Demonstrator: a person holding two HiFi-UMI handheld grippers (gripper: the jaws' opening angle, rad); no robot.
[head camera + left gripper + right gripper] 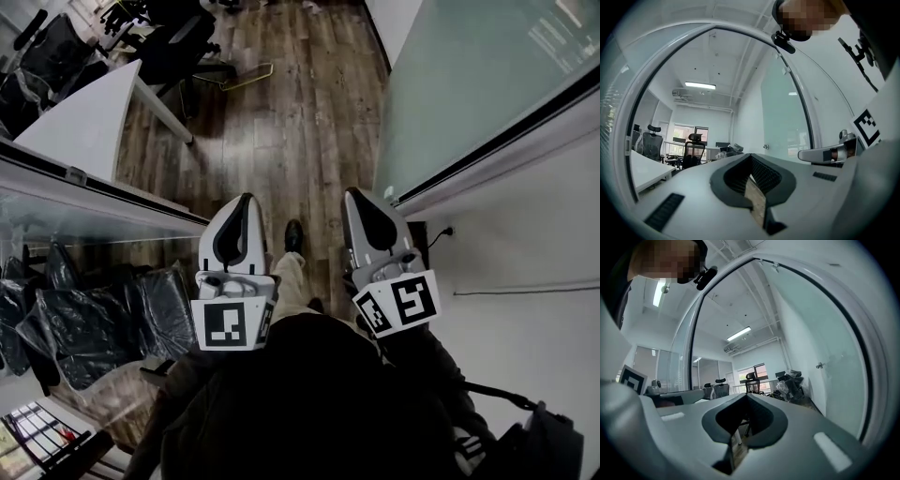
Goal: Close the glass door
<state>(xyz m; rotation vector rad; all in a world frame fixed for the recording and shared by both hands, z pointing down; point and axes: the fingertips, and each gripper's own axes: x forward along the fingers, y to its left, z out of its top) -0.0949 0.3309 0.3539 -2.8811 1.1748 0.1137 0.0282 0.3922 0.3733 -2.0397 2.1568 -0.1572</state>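
Left gripper (pixel 246 199) and right gripper (pixel 354 193), lower centre of the head view: each has its jaws pressed together at the tips and holds nothing. Only wooden floor (pixel 281 112) shows through the gap behind the tips. Both are carried close to the body and point ahead, probably because the door is not yet reached. The frosted glass door (pixel 469 84) fills the upper right, apart from both tools. Its small handle (pixel 818 365) appears at right in the right gripper view. Legible writing: none, only square marker patterns on each cube (pixel 230 323).
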